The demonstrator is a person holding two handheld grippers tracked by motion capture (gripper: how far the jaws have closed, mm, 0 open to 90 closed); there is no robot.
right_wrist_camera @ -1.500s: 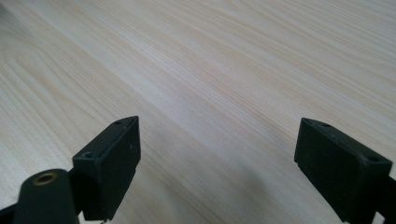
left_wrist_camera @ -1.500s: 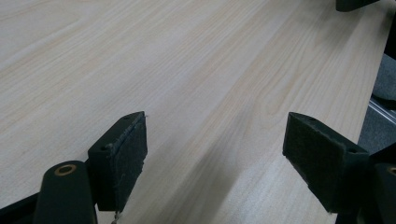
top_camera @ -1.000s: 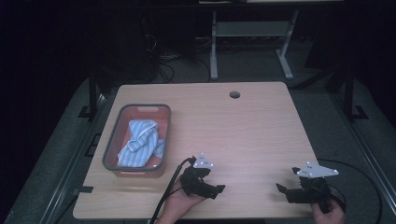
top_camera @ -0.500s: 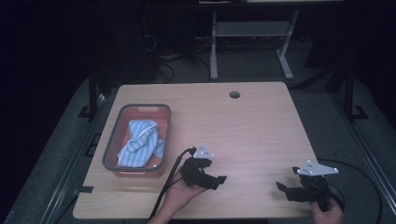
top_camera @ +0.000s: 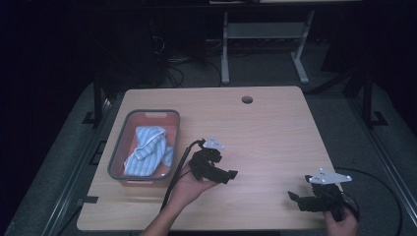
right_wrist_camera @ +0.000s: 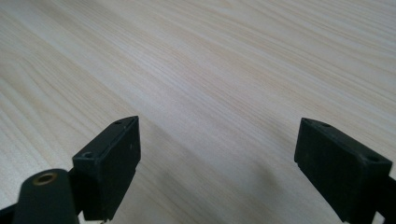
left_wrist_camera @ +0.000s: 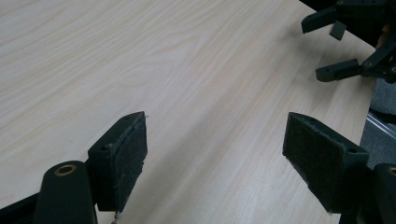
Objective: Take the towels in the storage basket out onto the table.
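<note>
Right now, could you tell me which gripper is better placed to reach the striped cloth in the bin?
Left. The left gripper sits just beside the bin holding the striped cloth, jaws open. The right gripper is at the table's far near corner, much farther off.

The right gripper (right_wrist_camera: 217, 161) hangs low over the pale wood-grain table (right_wrist_camera: 224, 60), its two black jaws spread wide apart (one at the left edge, one at the right) with bare tabletop between them.
</note>
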